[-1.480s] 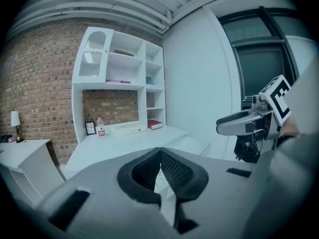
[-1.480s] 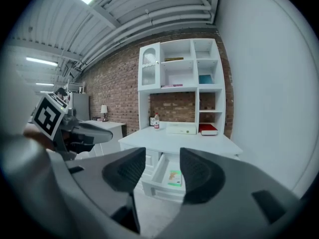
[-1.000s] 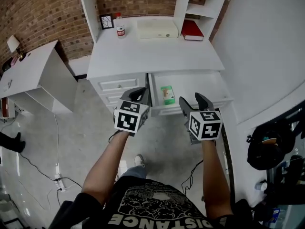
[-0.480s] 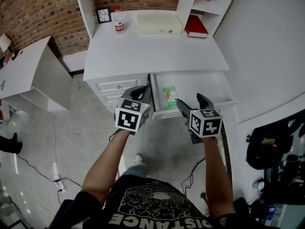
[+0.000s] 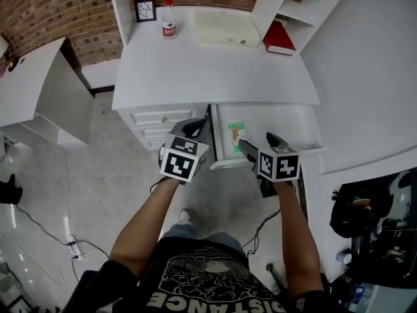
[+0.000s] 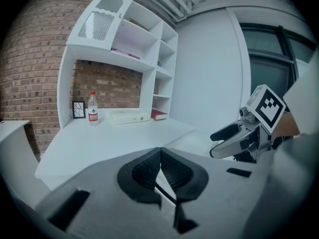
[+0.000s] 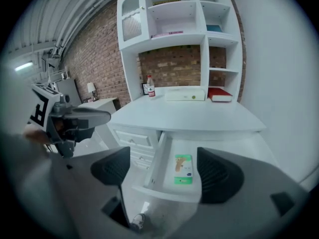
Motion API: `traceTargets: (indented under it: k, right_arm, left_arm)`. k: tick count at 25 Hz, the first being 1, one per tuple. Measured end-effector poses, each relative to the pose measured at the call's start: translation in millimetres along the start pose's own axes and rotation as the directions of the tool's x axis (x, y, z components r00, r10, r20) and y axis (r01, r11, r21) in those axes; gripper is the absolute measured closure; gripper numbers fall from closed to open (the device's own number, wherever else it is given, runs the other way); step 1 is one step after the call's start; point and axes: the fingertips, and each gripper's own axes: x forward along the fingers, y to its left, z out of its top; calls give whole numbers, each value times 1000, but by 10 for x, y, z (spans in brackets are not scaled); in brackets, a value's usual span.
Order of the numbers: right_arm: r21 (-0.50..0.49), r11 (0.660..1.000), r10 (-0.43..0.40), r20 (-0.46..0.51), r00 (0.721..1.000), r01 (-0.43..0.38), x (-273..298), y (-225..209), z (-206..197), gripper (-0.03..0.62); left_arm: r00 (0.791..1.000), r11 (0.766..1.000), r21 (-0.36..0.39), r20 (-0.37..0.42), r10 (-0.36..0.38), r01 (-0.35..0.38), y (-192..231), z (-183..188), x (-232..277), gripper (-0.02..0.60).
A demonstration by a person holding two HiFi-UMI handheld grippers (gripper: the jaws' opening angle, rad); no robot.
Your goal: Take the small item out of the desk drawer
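A small green and white box lies flat in the open desk drawer, near its left side. My right gripper hovers over the drawer's front edge, just right of the box and apart from it. Its jaws have just been opening and stand wide with nothing between the pads. In the right gripper view the box shows down in the drawer between the two pads. My left gripper is shut and empty in front of the closed left drawers. Its pads meet at the tip.
On the white desk top stand a water bottle, a small framed picture, a flat cream box and a red book. A white side table is at the left. A dark bag lies at the right.
Both grippers have moved forward and down toward the drawer. The right gripper's jaws have spread wider and now tilt more steeply down over the drawer front.
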Motion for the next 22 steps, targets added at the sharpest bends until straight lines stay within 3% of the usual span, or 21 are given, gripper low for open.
traceTargets:
  k: [8,22]
  right_arm:
    - [4,1000,10,-141,990,-9,369,-86,-147,174]
    - [30,998,58,-331,942,-51,1195,-437,-483,174]
  left_arm:
    - [1000,1000,-19,-20,-6,6,163,-125,134,574]
    - [996,997,-51,-72,50,-54,368,-376,591,574]
